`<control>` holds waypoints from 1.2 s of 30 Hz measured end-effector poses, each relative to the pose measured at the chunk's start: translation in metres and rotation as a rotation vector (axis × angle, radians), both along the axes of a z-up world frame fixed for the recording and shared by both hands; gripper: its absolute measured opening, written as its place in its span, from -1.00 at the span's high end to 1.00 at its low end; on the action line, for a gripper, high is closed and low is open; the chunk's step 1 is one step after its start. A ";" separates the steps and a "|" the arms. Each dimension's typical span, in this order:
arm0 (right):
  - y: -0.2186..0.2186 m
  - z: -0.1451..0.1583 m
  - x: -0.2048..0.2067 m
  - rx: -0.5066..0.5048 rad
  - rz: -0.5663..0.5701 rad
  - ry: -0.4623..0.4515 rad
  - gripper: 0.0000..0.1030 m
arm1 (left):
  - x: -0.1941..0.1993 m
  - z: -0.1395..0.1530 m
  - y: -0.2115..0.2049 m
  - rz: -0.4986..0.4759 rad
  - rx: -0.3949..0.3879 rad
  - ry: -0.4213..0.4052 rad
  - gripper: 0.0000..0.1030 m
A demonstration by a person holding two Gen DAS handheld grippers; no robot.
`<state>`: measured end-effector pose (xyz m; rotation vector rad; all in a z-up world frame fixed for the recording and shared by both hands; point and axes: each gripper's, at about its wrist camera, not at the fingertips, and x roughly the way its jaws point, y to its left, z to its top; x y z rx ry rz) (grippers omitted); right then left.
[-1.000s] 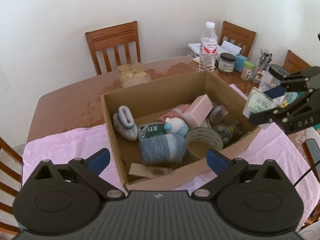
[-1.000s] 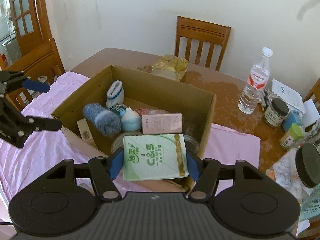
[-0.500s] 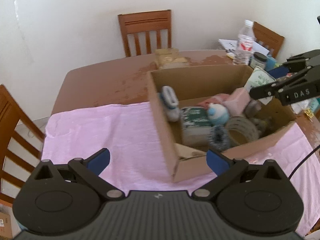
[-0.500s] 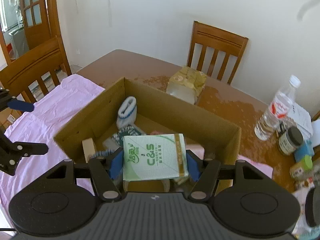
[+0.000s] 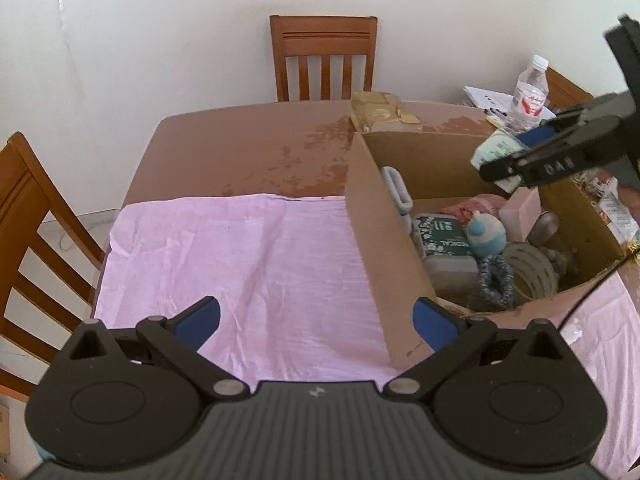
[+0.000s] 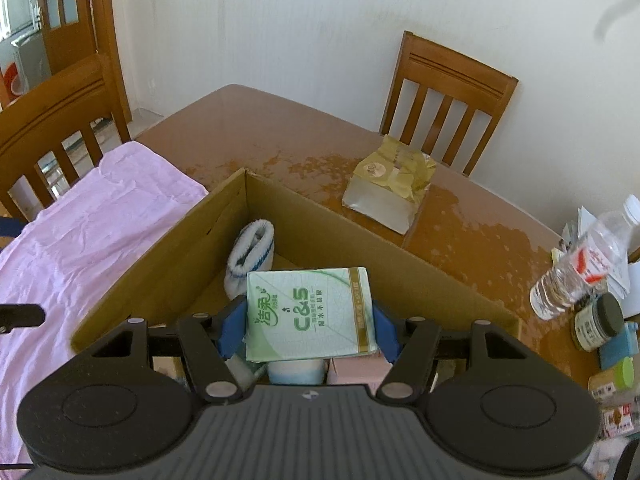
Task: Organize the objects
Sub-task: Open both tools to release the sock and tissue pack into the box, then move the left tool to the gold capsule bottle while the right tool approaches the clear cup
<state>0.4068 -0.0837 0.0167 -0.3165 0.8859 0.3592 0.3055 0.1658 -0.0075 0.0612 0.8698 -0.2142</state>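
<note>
A green-and-white tissue pack [image 6: 310,314] is clamped between the blue pads of the right tool [image 6: 310,326], whose jaws are drawn in tight against the pack's two sides. The pack is held flat, its printed face up, above the open cardboard box [image 6: 192,240]. In the left wrist view the same tool [image 5: 516,148] is seen at 2 o'clock, above the far right part of the box, with the pack [image 5: 494,148] showing pale between its fingers.

The left tool [image 5: 316,318] is spread wide and nothing is gripped by it; between its pads only the pink cloth [image 5: 240,256] and the near corner of the box [image 5: 384,248] are seen.

Inside the box, a white sock [image 5: 396,188] is leaned against the left wall at 12 o'clock, and a green packet [image 5: 442,236] lies at the centre. Just right of it a small blue-and-white toy [image 5: 486,236] is seen; at 5 o'clock lie a blue knitted sock [image 5: 496,280] and a tape roll [image 5: 530,268].

The box is set on the cloth, which is spread over the brown worktop [image 5: 240,152]. Beyond the box, at 12 o'clock, a gold bag [image 6: 390,184] lies on the bare worktop. At 3 o'clock in the right wrist view a water bottle [image 6: 580,268] and a dark-lidded jar [image 6: 598,322] are stood.
</note>
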 end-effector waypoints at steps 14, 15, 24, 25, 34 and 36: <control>-0.012 0.006 0.018 -0.011 -0.101 -0.035 -1.00 | 0.003 -0.004 0.000 0.017 -0.003 0.004 -0.98; -0.014 0.007 0.016 -0.011 -0.106 -0.034 -1.00 | 0.002 -0.003 -0.001 0.020 -0.002 0.002 -0.98; -0.027 0.002 -0.036 0.042 -0.139 -0.019 -1.00 | -0.024 -0.013 -0.008 0.086 0.026 -0.040 -0.98; -0.028 0.000 -0.043 0.048 -0.141 -0.018 -1.00 | -0.027 -0.014 -0.009 0.094 0.024 -0.034 -0.98; -0.043 -0.012 -0.113 0.083 -0.178 -0.042 -1.00 | -0.059 -0.024 -0.026 0.128 0.042 -0.005 -0.98; -0.047 -0.015 -0.127 0.082 -0.193 -0.058 -1.00 | -0.066 -0.026 -0.032 0.133 0.036 0.005 -0.98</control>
